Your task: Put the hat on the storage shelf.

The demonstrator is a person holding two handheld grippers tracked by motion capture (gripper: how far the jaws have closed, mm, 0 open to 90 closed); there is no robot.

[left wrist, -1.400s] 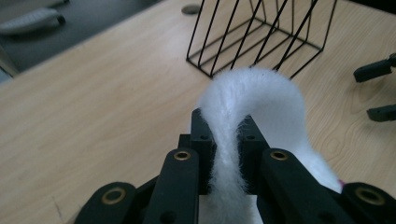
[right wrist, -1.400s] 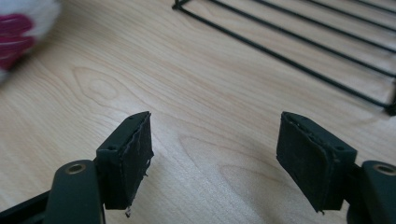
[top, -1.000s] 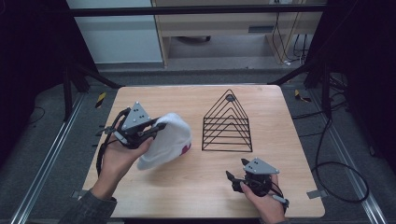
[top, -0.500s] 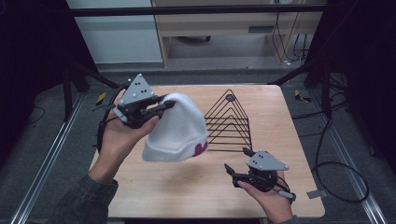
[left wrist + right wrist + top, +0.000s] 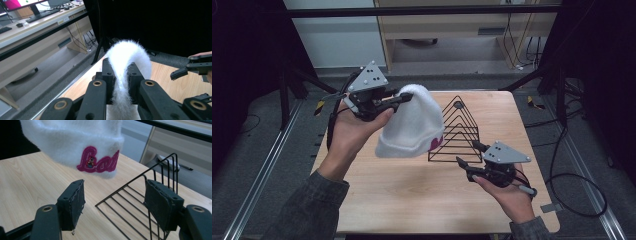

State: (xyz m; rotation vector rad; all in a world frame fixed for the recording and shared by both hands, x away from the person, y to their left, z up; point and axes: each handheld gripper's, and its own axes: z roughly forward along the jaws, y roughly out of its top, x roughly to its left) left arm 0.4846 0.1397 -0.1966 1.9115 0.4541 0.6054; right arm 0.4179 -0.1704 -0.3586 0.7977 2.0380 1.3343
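White fuzzy hat (image 5: 412, 125) hanging from clenched left gripper (image 5: 401, 100) above worktop (image 5: 412, 200), right gripper (image 5: 467, 157) released below, apart

This place looks like a lab or a test room, not a home. A plain wooden table (image 5: 412, 200) stands inside a frame of black metal bars (image 5: 422, 10), with dark curtains on both sides. Aluminium rails (image 5: 257, 185) run along the grey carpet floor, and loose cables (image 5: 572, 185) lie on it. Yellow-black tape (image 5: 319, 107) marks the floor. Behind stands a long wooden desk (image 5: 37, 22) with a monitor (image 5: 15, 3) and a keyboard (image 5: 40, 15).
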